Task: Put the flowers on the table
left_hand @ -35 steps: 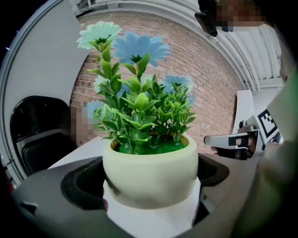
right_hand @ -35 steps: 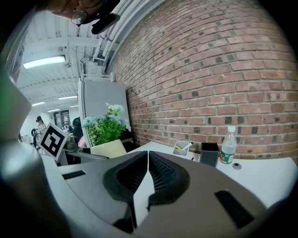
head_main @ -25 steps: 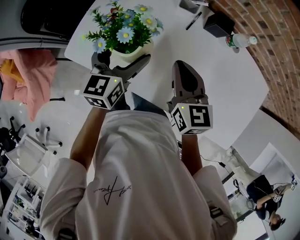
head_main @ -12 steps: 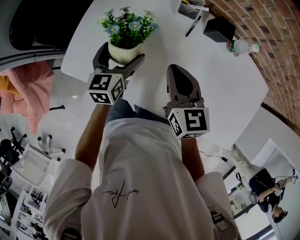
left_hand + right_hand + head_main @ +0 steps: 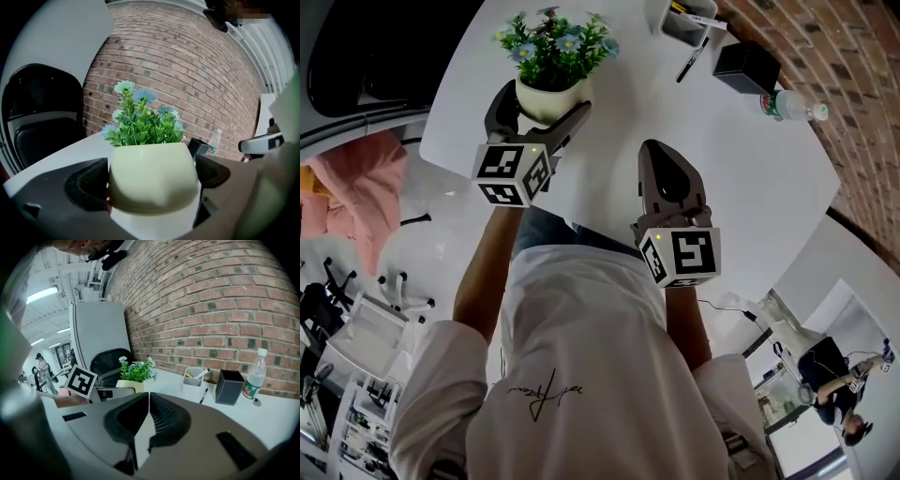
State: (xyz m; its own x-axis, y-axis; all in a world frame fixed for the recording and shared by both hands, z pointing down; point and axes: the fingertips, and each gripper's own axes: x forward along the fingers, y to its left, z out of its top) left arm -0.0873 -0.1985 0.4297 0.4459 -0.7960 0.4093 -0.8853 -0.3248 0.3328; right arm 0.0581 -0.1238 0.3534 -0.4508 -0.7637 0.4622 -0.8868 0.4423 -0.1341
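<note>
Looking steeply down past a person's white shirt, the head view shows a big white table (image 5: 750, 178) with both claws held out over its near edge. A black chair (image 5: 42, 117) stands beyond and to the left of the left claw.

Compared with a second ago, the flowers look smaller and sit further in over the tabletop, so the left claw has carried them forward and down. Over the last half second they barely shift, which suggests the lowering is nearly finished.

The left claw (image 5: 541, 105) has its jaws spread as wide as the pot and pressed against its two sides, holding it upright. The pot (image 5: 152, 176) is cream and rounded and fills the space between the jaws. White surface lies right beneath it, but I cannot tell whether its base already touches the table. The flowers (image 5: 555, 47), pale blue and white among green leaves, rise beyond the claw's tips.

The right claw (image 5: 661, 150) hovers to the right of the left one, its jaws closed together on nothing. Beyond it and to its right are a black box (image 5: 748, 67), a white pen cup (image 5: 689, 21), a water bottle (image 5: 792, 108) and a black pen (image 5: 691, 64).

By my judgement, what remains is to settle the pot and let go.
</note>
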